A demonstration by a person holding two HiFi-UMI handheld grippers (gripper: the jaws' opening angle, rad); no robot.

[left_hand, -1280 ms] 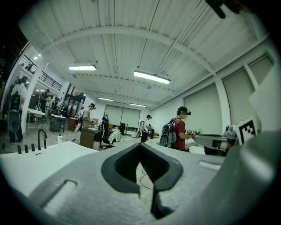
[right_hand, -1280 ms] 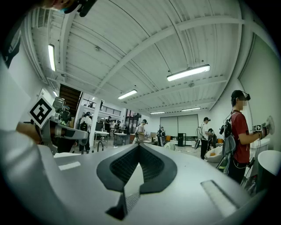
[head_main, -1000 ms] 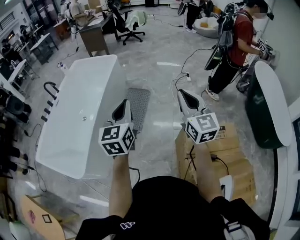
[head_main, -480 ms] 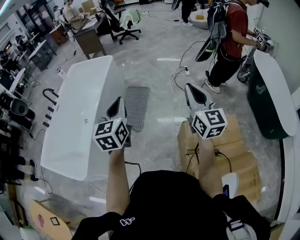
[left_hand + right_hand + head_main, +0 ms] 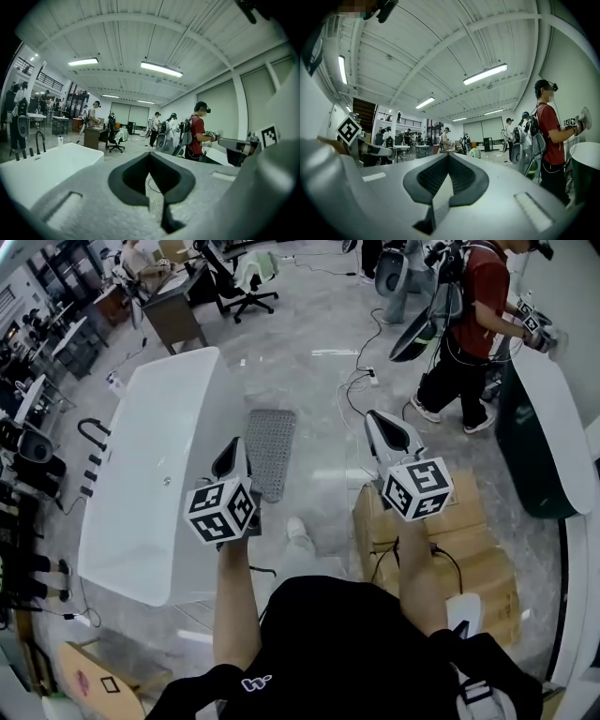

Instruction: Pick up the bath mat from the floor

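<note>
A grey studded bath mat (image 5: 271,452) lies flat on the marble floor beside the white bathtub (image 5: 159,474). My left gripper (image 5: 232,454) hovers well above the mat's left edge, shut and empty. My right gripper (image 5: 382,430) is held off to the mat's right, above the floor, also shut with nothing in it. In the left gripper view the left gripper (image 5: 150,154) points nearly level across the room; the mat is out of sight there. The right gripper (image 5: 449,157) likewise shows closed tips and no mat in the right gripper view.
Cardboard boxes (image 5: 466,549) stand under my right arm, with cables on the floor around them. A person in a red top (image 5: 480,320) works at the back right by a dark green tub (image 5: 539,442). A desk and office chair (image 5: 242,282) stand at the back.
Both grippers drifted forward and slightly lower. The view has moved closer to the mat, and my foot now shows on the floor just short of it.
</note>
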